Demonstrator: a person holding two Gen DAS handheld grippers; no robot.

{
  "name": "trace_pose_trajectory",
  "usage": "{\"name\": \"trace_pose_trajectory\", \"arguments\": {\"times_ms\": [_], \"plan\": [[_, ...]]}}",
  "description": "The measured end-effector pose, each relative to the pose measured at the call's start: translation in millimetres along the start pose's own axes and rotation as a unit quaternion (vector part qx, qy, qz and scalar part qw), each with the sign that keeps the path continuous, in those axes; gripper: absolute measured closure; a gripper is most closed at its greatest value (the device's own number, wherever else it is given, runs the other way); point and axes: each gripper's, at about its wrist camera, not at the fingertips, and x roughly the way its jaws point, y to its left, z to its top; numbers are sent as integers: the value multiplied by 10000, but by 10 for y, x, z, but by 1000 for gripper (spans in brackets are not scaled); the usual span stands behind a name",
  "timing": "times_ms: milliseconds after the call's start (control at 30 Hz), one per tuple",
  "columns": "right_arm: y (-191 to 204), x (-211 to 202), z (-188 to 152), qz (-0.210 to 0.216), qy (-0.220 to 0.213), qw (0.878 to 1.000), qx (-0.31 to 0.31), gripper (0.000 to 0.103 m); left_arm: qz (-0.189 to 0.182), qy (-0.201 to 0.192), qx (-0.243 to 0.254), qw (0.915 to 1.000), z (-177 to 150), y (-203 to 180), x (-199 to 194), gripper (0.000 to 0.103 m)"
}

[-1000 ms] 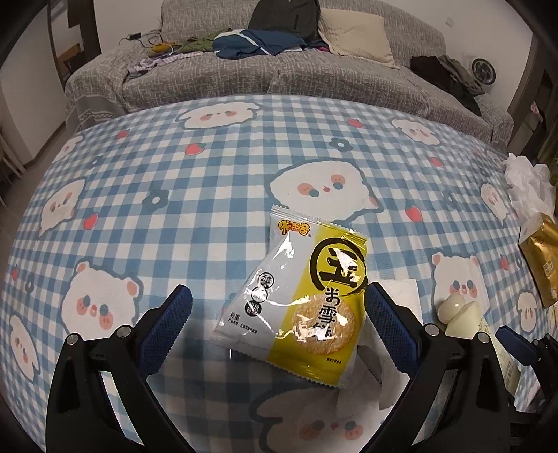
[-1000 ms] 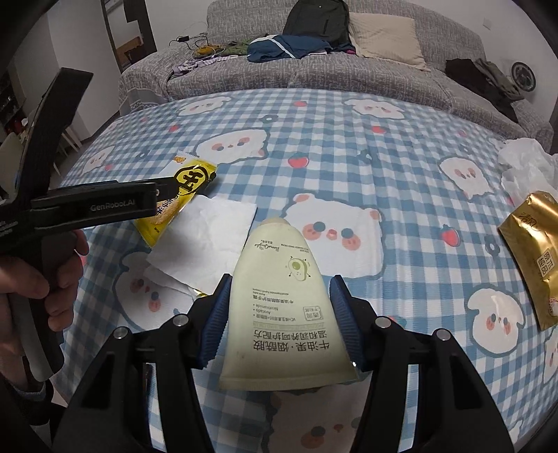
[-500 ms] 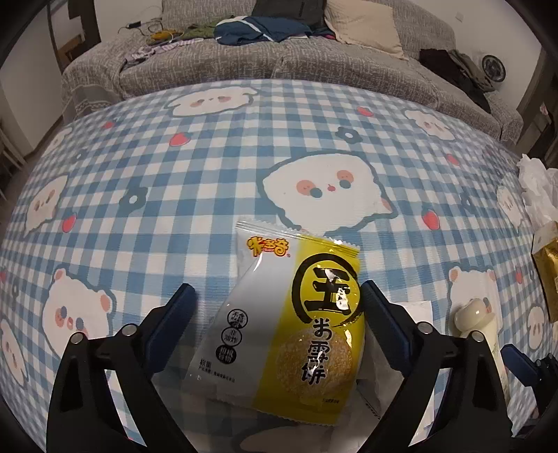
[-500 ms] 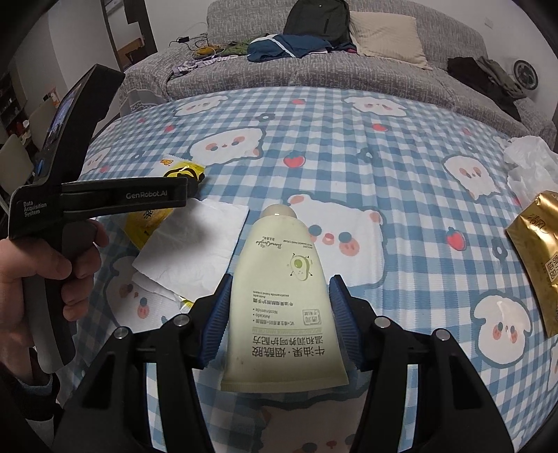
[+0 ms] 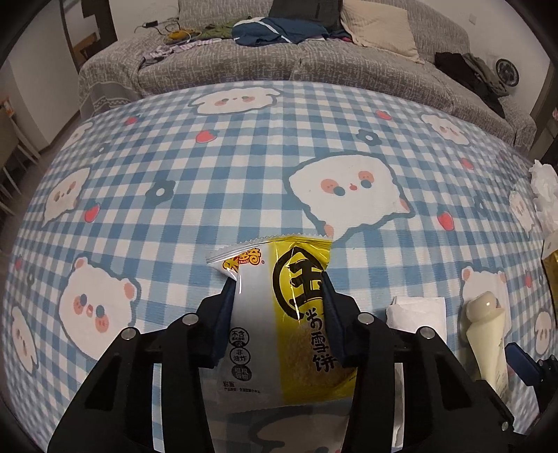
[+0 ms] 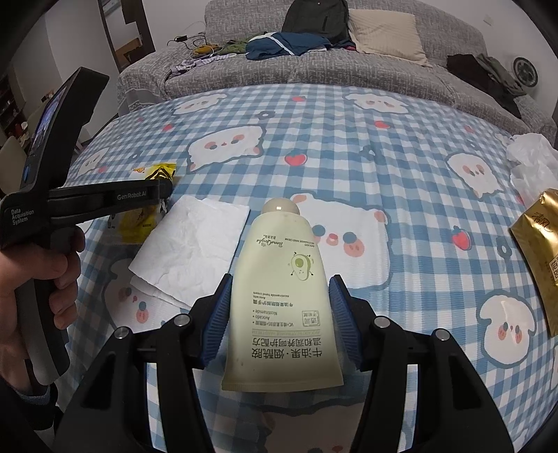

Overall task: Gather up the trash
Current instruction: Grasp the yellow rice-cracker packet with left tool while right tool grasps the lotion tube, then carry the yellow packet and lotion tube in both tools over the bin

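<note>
One grey sofa [image 5: 314,73] runs across the top of both views, strewn with clothes, one beige cushion [image 5: 380,29] and one dark backpack [image 6: 315,17]. Below it, filling most of each frame, lies one blue-and-white checked cloth [image 5: 209,174] printed with bears and strawberries, covering the bench.

The left gripper [image 5: 279,310] sits at the lower centre of its view, its two blue-padded fingers pressed against the sides of one yellow-and-white rice cracker packet [image 5: 275,324], which bows up between them. The right gripper [image 6: 279,320], lower centre of its view, has its two fingers clamped on the lower body of one pale green hand cream tube [image 6: 282,296], cap pointing away toward the sofa.

Left of the tube in the right view lie white paper napkins [image 6: 191,247], stacked and overlapping; their count is unclear. At the right edge rest one gold foil packet [image 6: 540,251] and, above it, one clump of crumpled white tissue [image 6: 533,156].
</note>
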Motion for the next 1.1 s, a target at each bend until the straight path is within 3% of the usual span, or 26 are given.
{"name": "trace_pose_trajectory", "arguments": {"times_ms": [300, 367, 433, 567, 633, 700, 800, 900, 1100], "plan": [[2, -38, 11, -44, -74, 10000, 32, 51, -22, -63, 44, 10000, -18, 24, -57, 65], [39, -88, 27, -24, -183, 9998, -57, 83, -17, -103, 48, 9999, -21, 29, -97, 65], [69, -148, 47, -213, -280, 9993, -140, 86, -20, -129, 51, 9999, -22, 30, -129, 65], [42, -135, 41, -116, -230, 9996, -108, 85, -52, -113, 63, 9999, -64, 51, -159, 65], [-19, -153, 65, -58, -258, 9996, 42, 81, -59, -104, 64, 9999, -75, 76, -163, 65], [-75, -164, 107, -36, -262, 9995, 153, 53, -73, -115, 48, 9999, -75, 107, -185, 65], [-150, -134, 179, 84, -202, 9991, 374, 36, -109, -99, 38, 9999, -73, 130, -192, 65], [-177, -38, 236, 255, 40, 9982, 535, 34, -146, -69, 59, 9999, -79, 117, -181, 65], [42, 199, 265, 74, 515, 9985, 186, 34, -171, -32, 153, 9997, -100, 93, -154, 65]]}}
